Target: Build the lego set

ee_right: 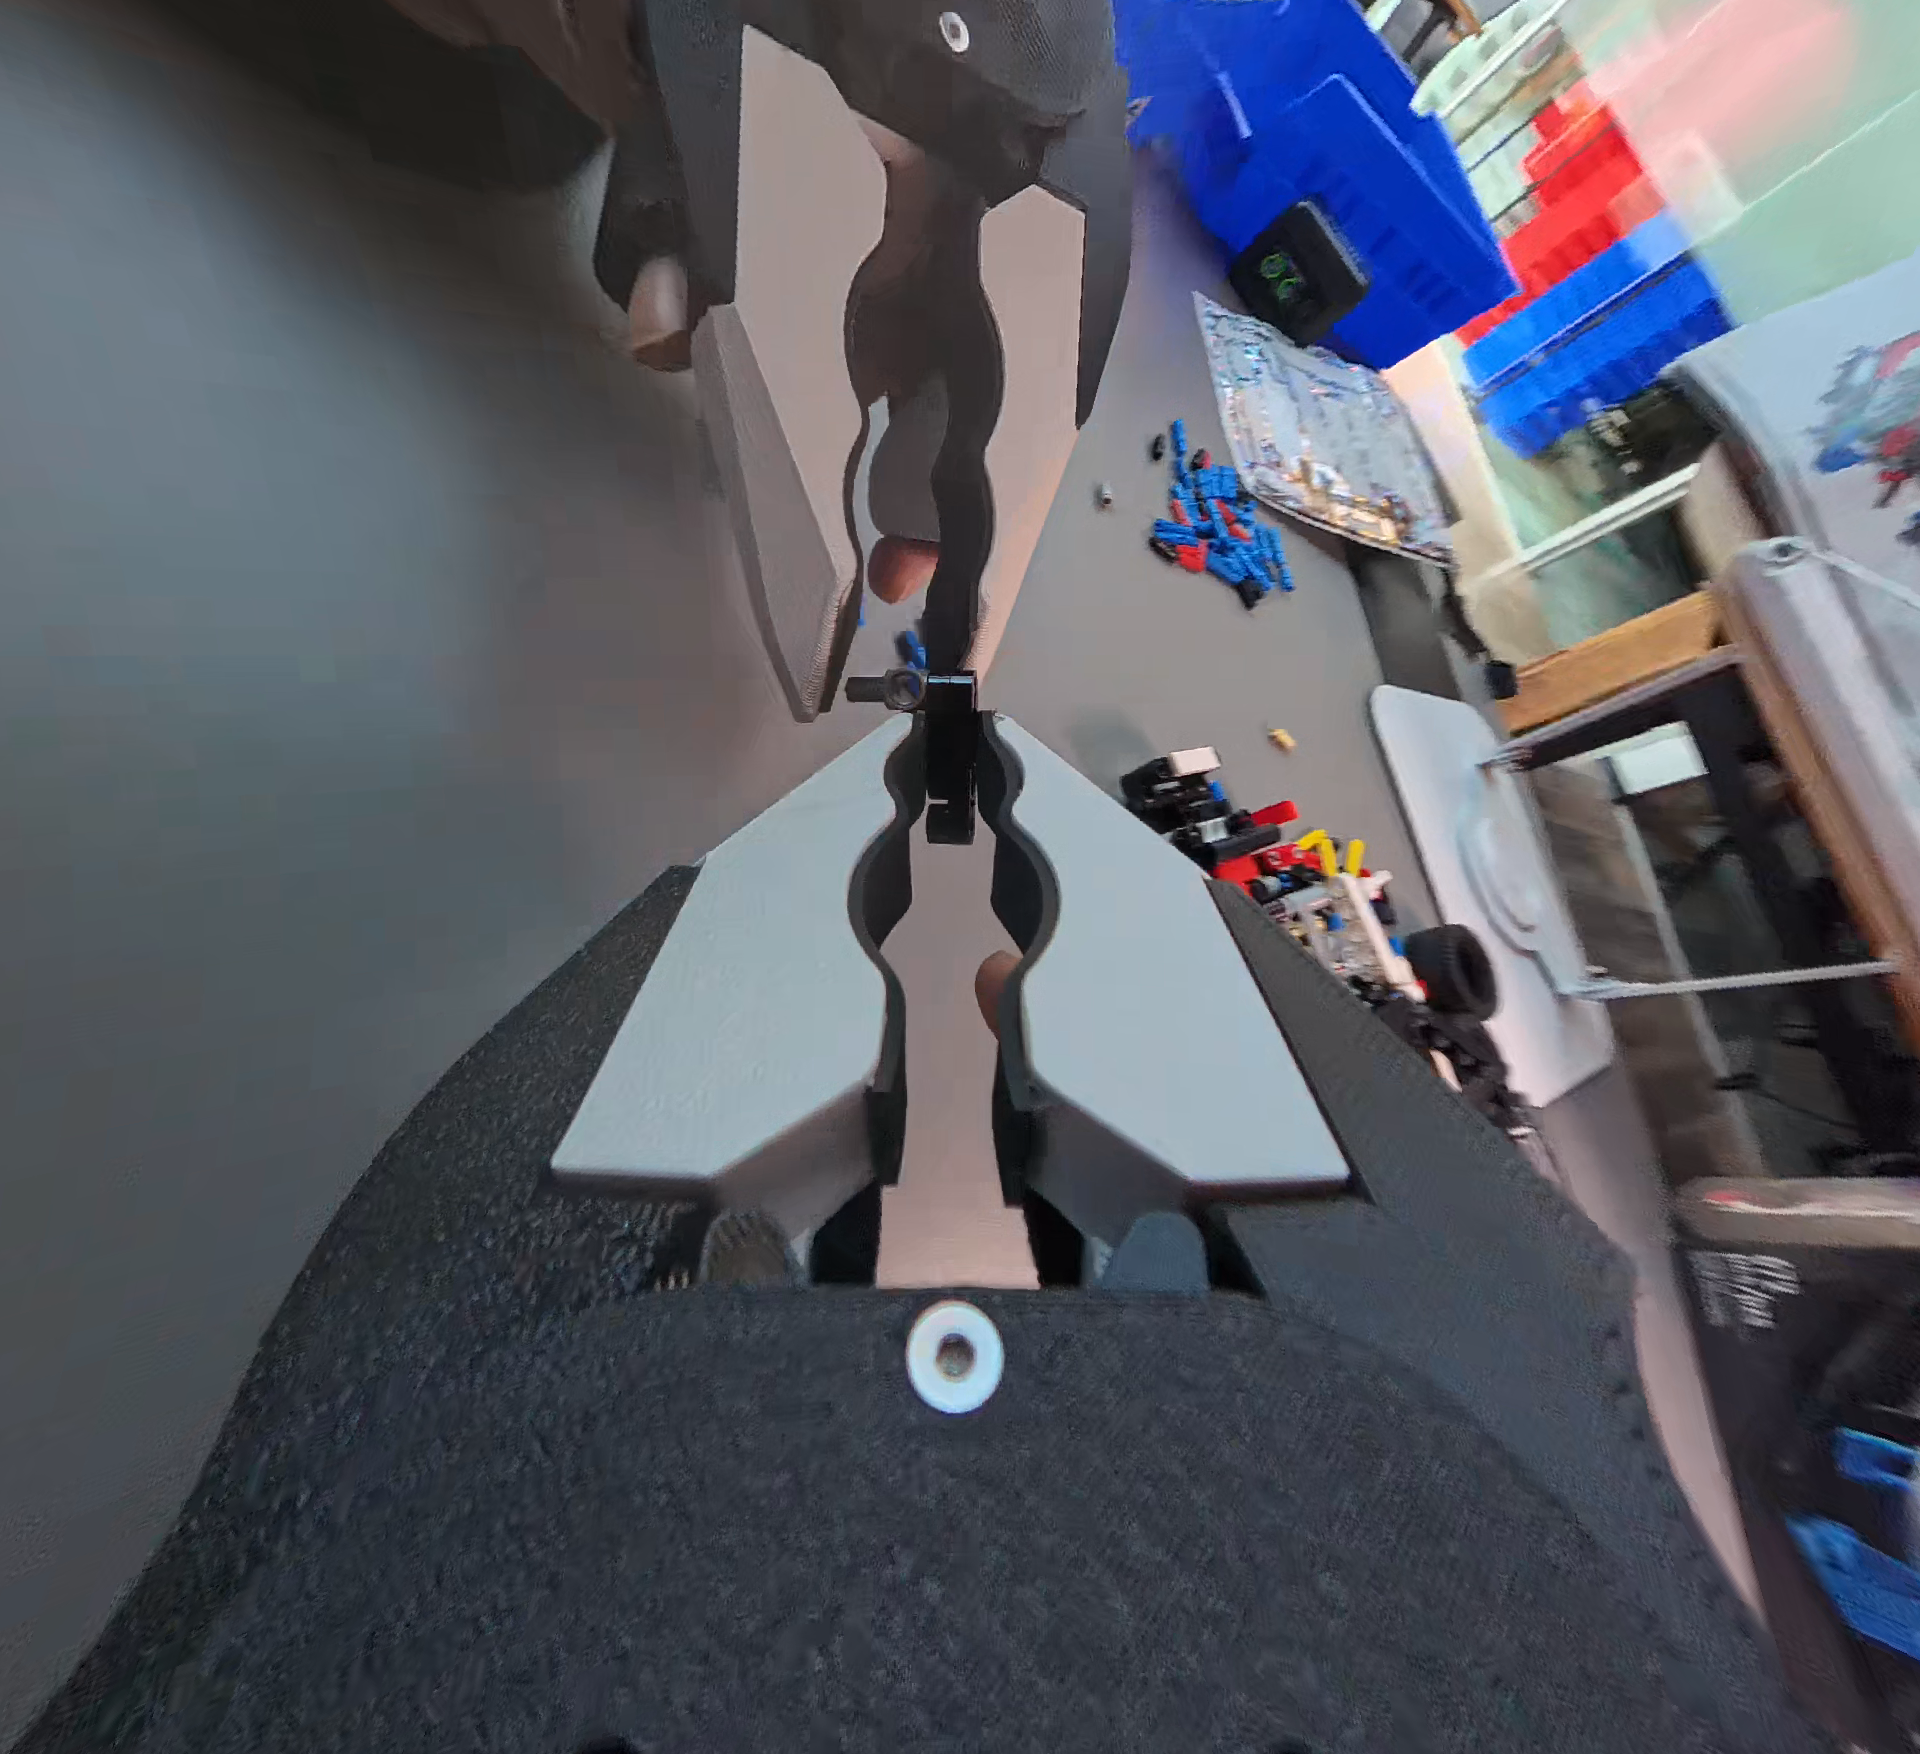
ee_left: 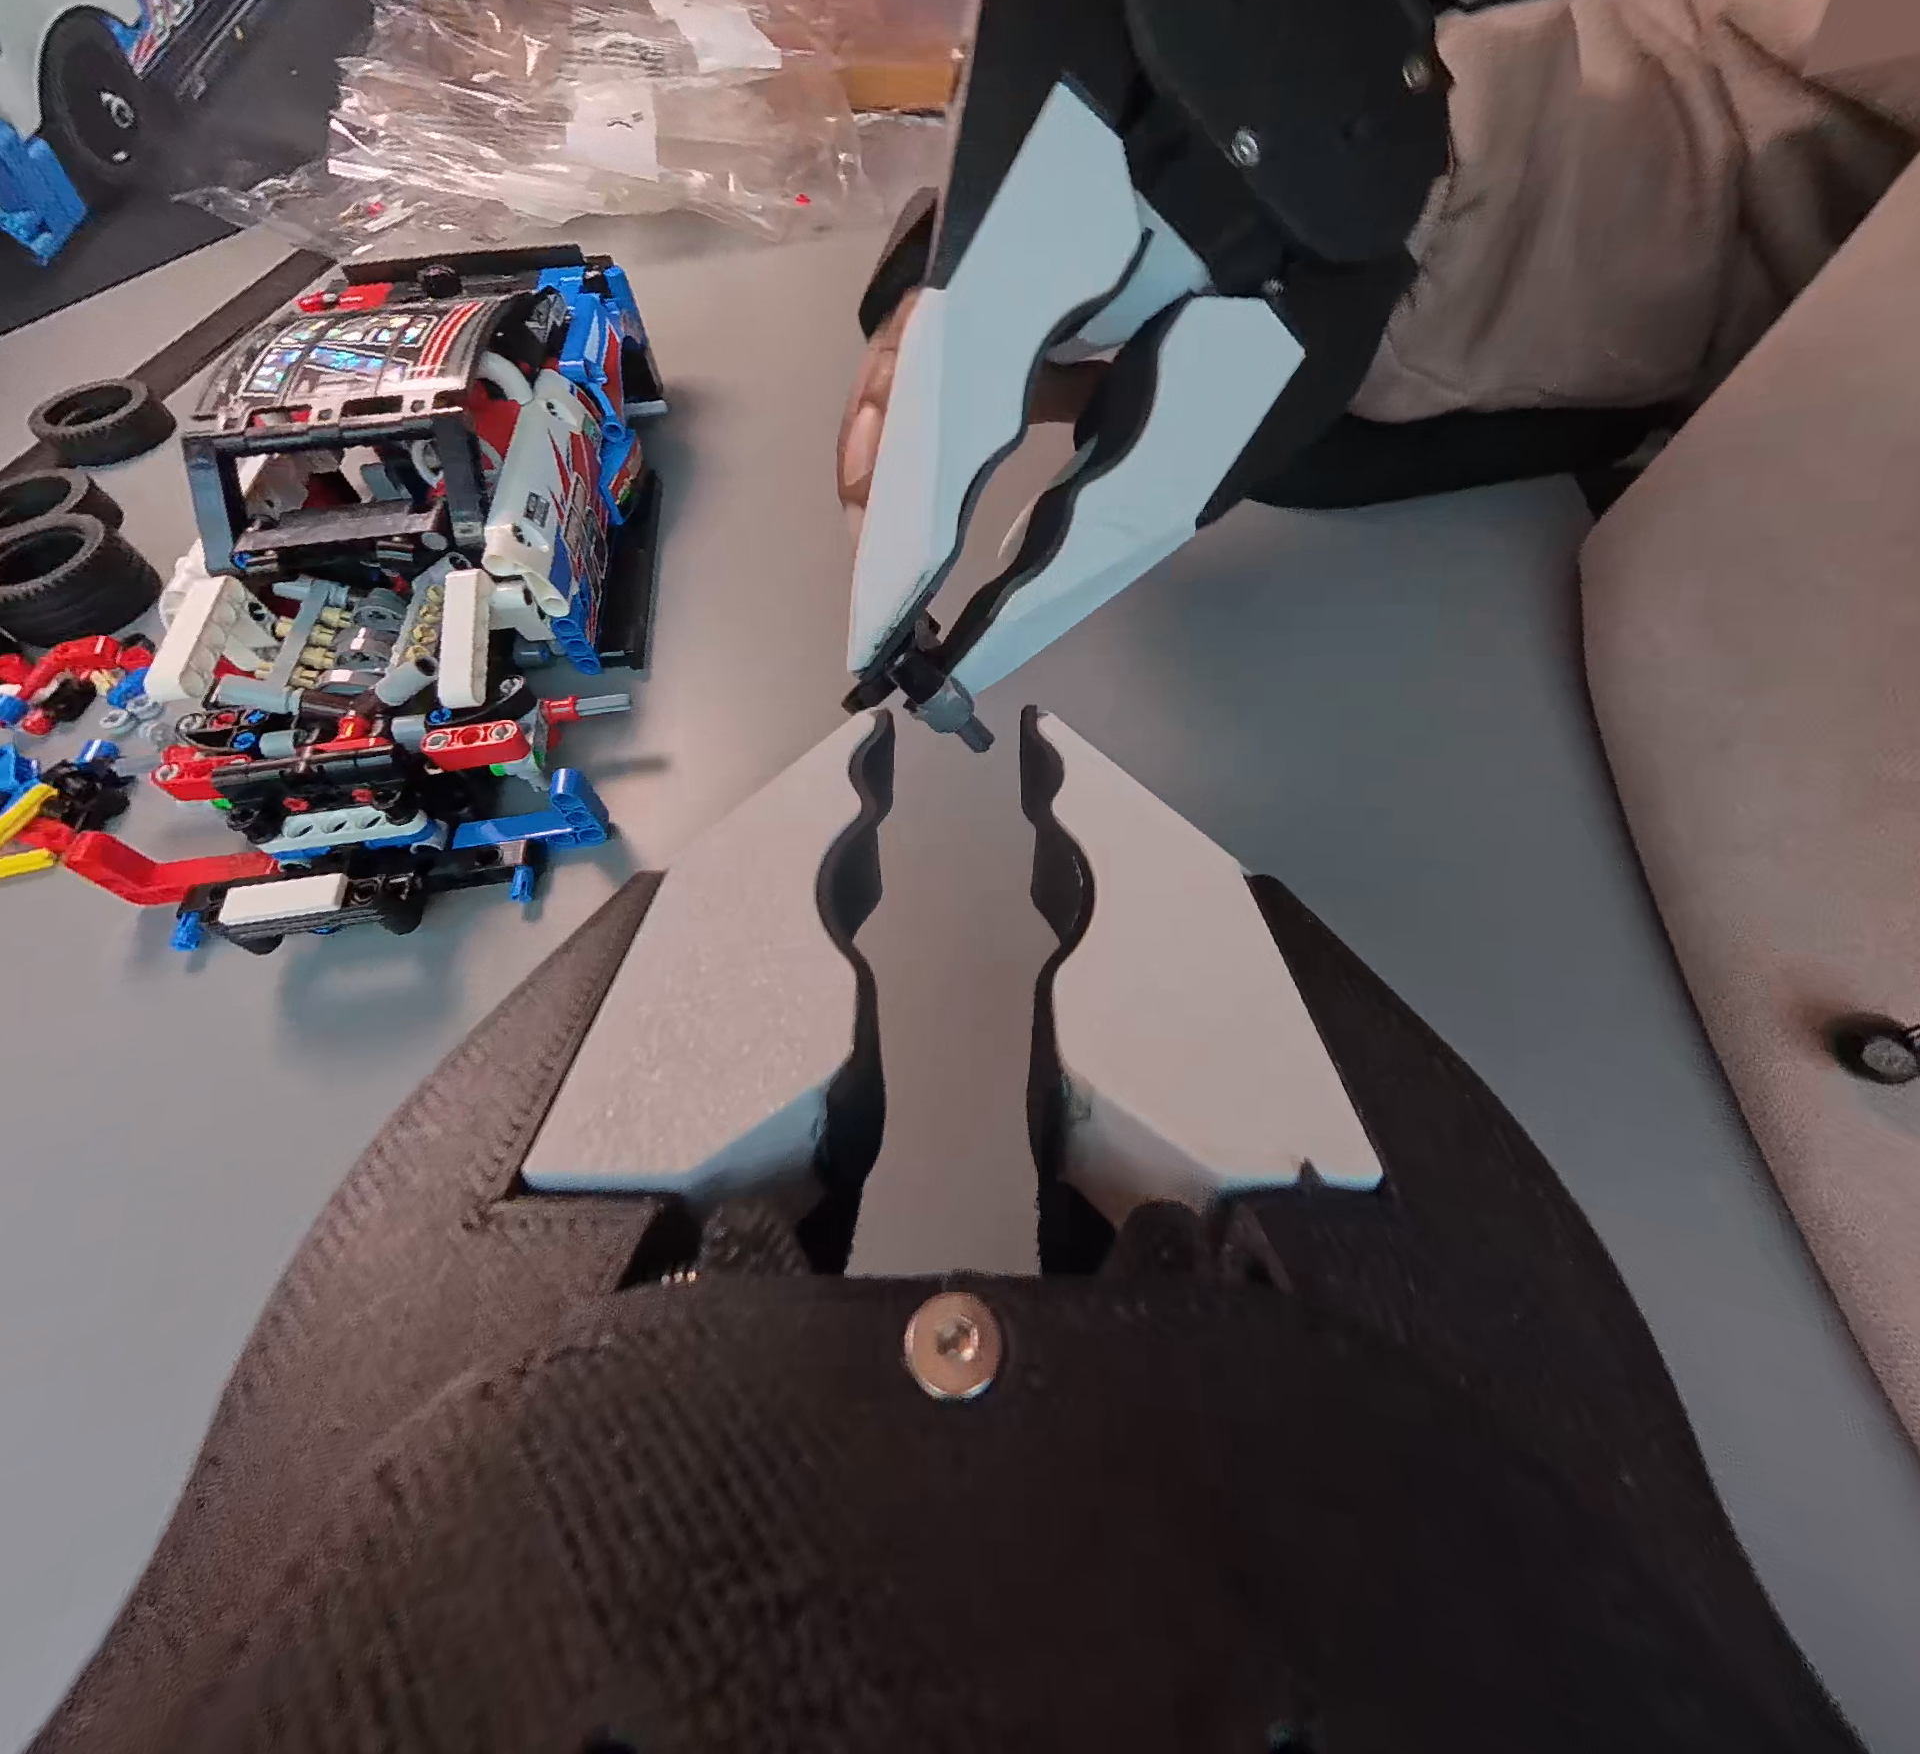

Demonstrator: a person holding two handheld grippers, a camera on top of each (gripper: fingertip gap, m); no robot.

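Observation:
In the left wrist view my right gripper [ee_left: 914,665] comes down from the upper right, shut on a small black Lego piece [ee_left: 902,674] with a grey pin [ee_left: 956,712] sticking out of it. My left gripper [ee_left: 958,725] is open, and the pin's tip sits just between its fingertips. In the right wrist view my right gripper [ee_right: 951,733] clamps the black piece [ee_right: 951,759], the grey pin [ee_right: 883,688] points left, and the open left gripper [ee_right: 894,678] straddles it. The partly built Lego car [ee_left: 416,561] stands on the grey table [ee_left: 1299,717] to the left.
Loose black tyres [ee_left: 62,541] and small red, blue and yellow parts [ee_left: 62,728] lie left of the car. Empty clear bags [ee_left: 582,73] lie behind it. A pile of blue pins [ee_right: 1221,530] and blue crates [ee_right: 1299,94] show in the right wrist view. A person's beige sleeve [ee_left: 1610,198] is at right. The partly built Lego car [ee_left: 416,561] is about 15 cm from both grippers' fingertips.

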